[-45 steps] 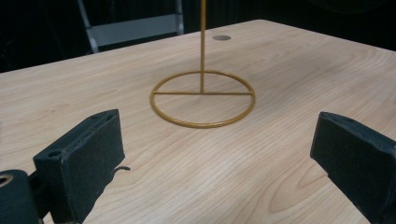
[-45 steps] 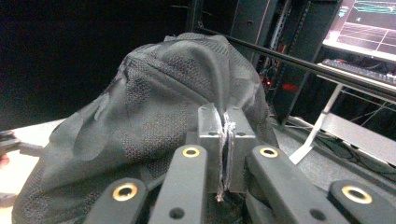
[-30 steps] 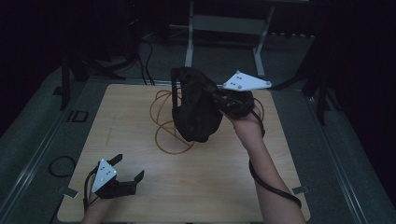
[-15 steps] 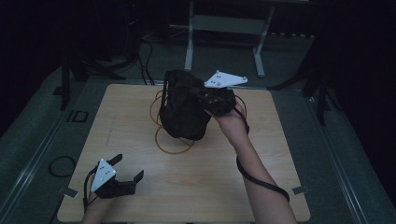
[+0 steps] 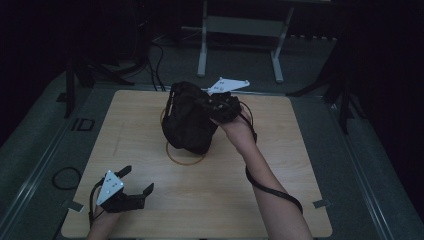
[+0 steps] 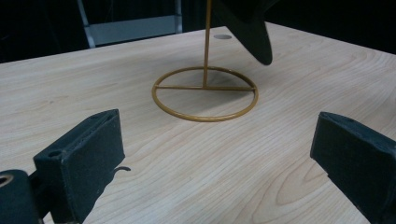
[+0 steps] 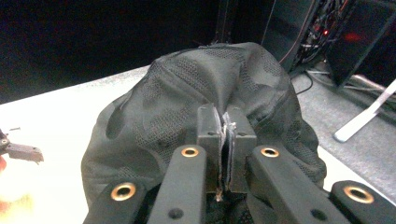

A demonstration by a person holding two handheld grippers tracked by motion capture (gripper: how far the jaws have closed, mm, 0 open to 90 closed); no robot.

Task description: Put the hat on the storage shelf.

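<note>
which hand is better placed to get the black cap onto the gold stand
Right. The right gripper is shut on the black cap and holds it just above the gold wire stand. The left gripper sits open, apart from both, near the table's front edge.

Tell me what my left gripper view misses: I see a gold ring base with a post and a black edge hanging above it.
Observer: That black edge belongs to a black cap, and the right gripper is shut on its mesh fabric.
Operator: Say where the cap sits relative to the stand.
Observer: In the high view it hangs over the gold stand, covering most of it; whether it rests on the post's top I cannot tell.
Operator: Report my own gripper.
Observer: The left gripper is open, near the table's front left corner, apart from the stand.
</note>
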